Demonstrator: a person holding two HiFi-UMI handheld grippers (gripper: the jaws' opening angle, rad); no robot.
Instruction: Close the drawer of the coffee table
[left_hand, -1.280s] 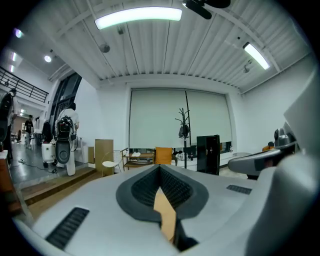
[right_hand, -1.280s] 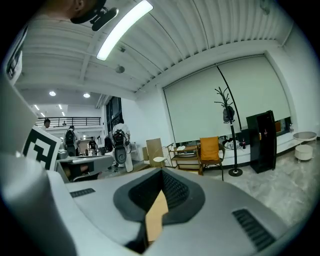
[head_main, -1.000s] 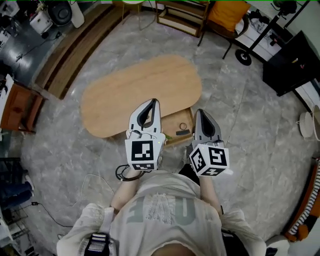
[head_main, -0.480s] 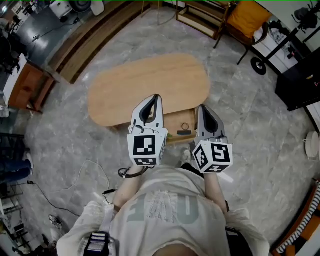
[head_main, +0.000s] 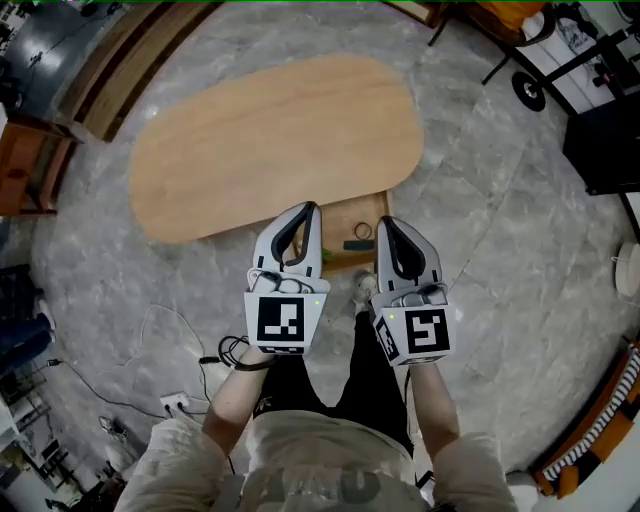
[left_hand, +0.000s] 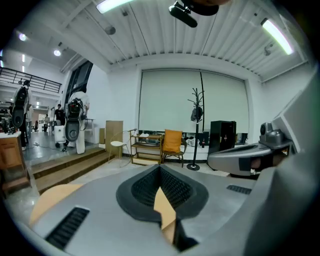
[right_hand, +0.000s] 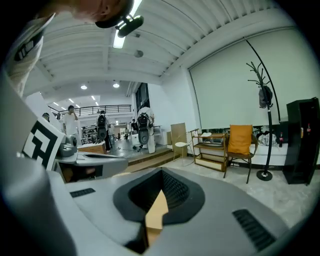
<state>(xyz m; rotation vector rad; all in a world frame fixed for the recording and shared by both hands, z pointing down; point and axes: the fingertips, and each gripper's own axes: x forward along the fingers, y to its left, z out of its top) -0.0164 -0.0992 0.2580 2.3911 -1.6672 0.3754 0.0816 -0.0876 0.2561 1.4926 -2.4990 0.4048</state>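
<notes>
The oval wooden coffee table (head_main: 270, 140) fills the middle of the head view. Its drawer (head_main: 350, 222) stands pulled out from the near edge, with a small ring (head_main: 363, 231) and a flat dark object (head_main: 357, 245) inside. My left gripper (head_main: 312, 207) is shut and empty, its tip over the table edge just left of the drawer. My right gripper (head_main: 383, 222) is also shut and empty, at the drawer's right side. In the left gripper view the left gripper (left_hand: 160, 168) shows only a sliver of wood past its jaws. The right gripper (right_hand: 161, 173) shows the same in its own view.
A shoe (head_main: 362, 290) and dark trousers are on the floor below the drawer. Cables (head_main: 170, 330) and a power strip (head_main: 175, 405) lie on the floor at left. Wooden steps (head_main: 120, 70) run at back left and a black cabinet (head_main: 605, 140) stands at right. An orange chair (left_hand: 172, 142) and a coat stand (left_hand: 196, 115) are beyond the table.
Both grippers have dropped lower and closer to the drawer's front. The head view has moved in, so the table looks larger. Both pairs of jaws stayed shut.
</notes>
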